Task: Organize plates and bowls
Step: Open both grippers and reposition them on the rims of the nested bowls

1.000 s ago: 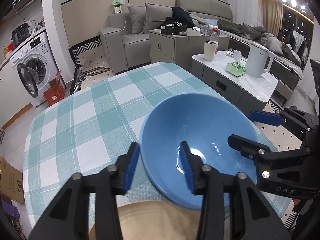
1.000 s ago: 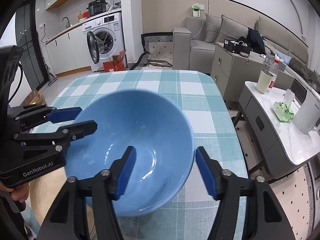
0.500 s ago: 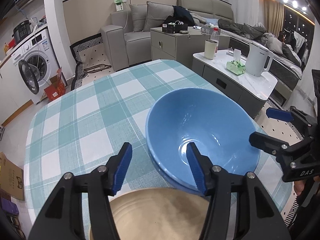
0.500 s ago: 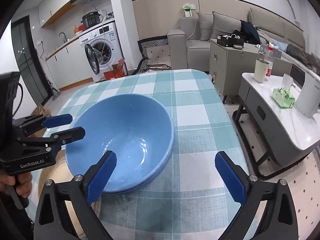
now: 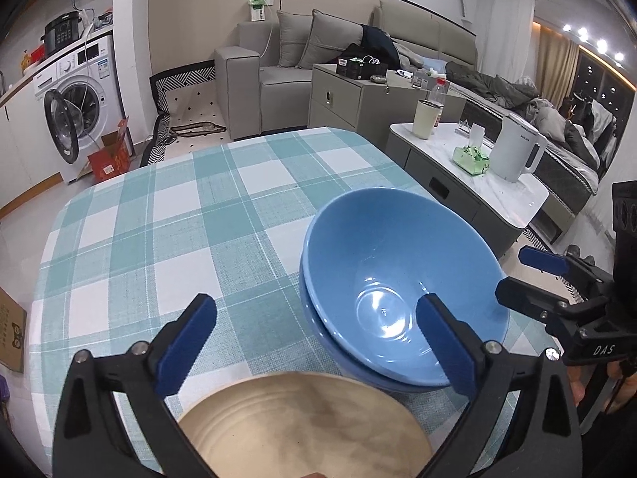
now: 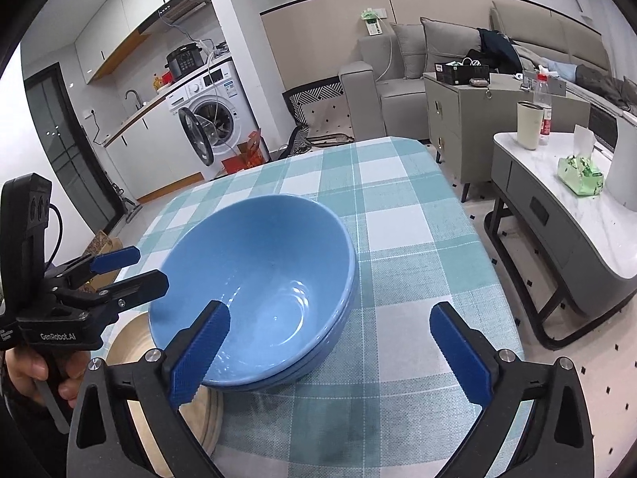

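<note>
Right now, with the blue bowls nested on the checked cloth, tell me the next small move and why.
Probably draw both grippers back clear of the stack. The glossy blue ceramic bowl sits nested in a second blue bowl on the teal checked tablecloth. The left gripper and right gripper have just opened wide and hold nothing, yet one pad of each overlaps the bowl. The tan round plate beside it may be next.

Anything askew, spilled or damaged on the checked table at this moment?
Nothing spilled or damaged. The top blue bowl sits slightly tilted in the blue bowl under it, the rims not quite parallel. The stack stands on the checked table beside the tan plate. Beyond, a washing machine door hangs open.
</note>
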The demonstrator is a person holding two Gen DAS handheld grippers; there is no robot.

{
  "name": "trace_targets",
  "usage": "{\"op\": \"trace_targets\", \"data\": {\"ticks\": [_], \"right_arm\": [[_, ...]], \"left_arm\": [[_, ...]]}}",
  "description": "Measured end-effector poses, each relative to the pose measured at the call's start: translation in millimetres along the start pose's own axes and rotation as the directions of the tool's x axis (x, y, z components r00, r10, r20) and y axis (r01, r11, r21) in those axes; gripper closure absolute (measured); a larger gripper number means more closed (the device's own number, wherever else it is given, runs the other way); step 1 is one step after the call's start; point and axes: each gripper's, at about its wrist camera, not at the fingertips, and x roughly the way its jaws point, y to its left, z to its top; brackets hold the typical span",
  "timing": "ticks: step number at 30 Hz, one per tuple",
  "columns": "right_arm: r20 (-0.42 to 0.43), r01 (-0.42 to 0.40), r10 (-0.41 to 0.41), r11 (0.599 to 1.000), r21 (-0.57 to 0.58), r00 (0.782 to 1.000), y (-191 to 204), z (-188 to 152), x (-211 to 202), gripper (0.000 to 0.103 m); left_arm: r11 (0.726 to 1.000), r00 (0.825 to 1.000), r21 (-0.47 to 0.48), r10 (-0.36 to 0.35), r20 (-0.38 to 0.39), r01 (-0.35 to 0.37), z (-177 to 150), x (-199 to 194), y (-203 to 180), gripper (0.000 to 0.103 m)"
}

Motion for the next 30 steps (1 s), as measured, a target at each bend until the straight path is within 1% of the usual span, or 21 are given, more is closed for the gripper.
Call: {"op": "trace_targets", "data": {"ticks": [4, 10, 16, 21, 25, 30], "right_arm": [[-0.014, -0.009, 0.010, 1.000, 0.016, 1.000, -2.9, -1.0, 6.5, 0.001], [-0.034, -0.040, 0.041, 0.998, 0.041, 0.999, -3.9, -3.5, 17.0, 0.001], [-0.059, -0.024, 0.027, 0.999, 0.041, 0.998, -1.3, -7.0, 27.7, 0.001], [-0.065, -0.025, 0.027, 0.999, 0.042, 0.998, -1.7, -8.6, 30.0, 0.001], [-0.067, -0.024, 0.027, 0.999, 0.044, 0.997, -1.9, -9.3, 30.6, 0.001], [-0.070, -0.019, 0.022, 0.999, 0.043, 0.997, -2.0, -11.8, 31.4, 0.001]], "left_arm": [[1.000, 1.000, 0.005, 0.000, -0.010, 0.000, -1.1, 4.4, -2.7, 0.002], [1.000, 1.000, -0.022, -0.004, -0.023, 0.003, 0.1, 10.1, 0.6, 0.002], [0.999, 0.999, -0.028, 0.021, -0.031, -0.022, 0.9, 16.9, 4.3, 0.002], [0.998, 0.998, -0.045, 0.042, -0.046, -0.044, -1.9, 23.6, 11.4, 0.002], [0.997, 0.996, -0.038, 0.062, -0.058, -0.064, -4.9, 29.5, 14.8, 0.002], [0.997, 0.996, -0.047, 0.059, -0.071, -0.063, -6.8, 35.2, 18.1, 0.002]]}}
